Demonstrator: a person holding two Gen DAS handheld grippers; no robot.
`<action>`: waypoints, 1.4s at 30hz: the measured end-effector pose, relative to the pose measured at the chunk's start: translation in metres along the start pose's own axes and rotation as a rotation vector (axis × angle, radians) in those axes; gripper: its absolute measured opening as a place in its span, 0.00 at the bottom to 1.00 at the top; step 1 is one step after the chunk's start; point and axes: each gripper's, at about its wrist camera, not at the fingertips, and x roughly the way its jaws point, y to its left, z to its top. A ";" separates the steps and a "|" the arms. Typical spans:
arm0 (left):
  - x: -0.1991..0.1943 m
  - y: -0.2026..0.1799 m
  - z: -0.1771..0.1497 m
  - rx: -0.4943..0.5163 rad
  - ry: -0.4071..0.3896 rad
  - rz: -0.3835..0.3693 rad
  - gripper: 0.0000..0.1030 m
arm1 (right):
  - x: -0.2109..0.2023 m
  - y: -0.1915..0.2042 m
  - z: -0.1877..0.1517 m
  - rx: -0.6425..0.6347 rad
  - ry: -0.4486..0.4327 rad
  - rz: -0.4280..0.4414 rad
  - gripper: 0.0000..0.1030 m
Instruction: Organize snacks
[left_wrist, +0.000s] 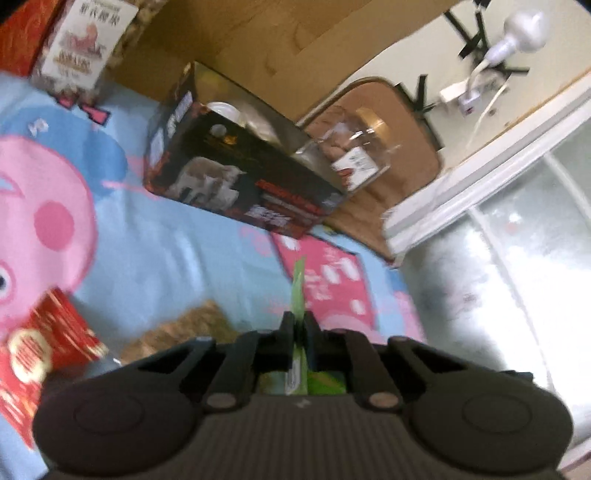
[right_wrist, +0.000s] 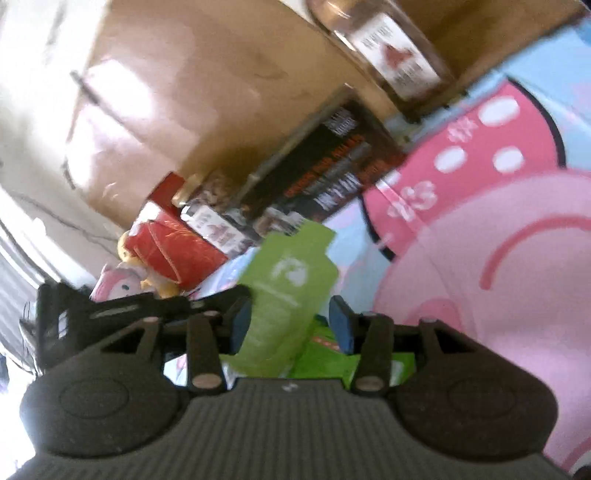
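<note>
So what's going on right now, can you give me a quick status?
Left gripper shut on green flap, seen edge-on. Right gripper open, fingers either side of the green flap, not squeezing. Dark snack box ahead on the cartoon blanket, apart from both grippers.

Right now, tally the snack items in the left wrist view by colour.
Red box: 1
Black box: 1
White-label bag: 1
Clear jar: 1
Green packet: 1, pinched edge-on in the left fingers
Total: 5
</note>
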 end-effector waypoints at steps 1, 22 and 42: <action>-0.003 0.000 0.000 -0.017 -0.005 -0.039 0.06 | 0.001 -0.002 0.001 0.024 0.006 0.020 0.49; 0.028 -0.064 0.109 0.303 -0.184 0.274 0.20 | 0.066 0.051 0.115 -0.054 -0.067 0.092 0.23; 0.047 -0.063 0.092 0.491 -0.226 0.696 0.34 | 0.050 0.055 0.088 -0.278 -0.240 -0.178 0.41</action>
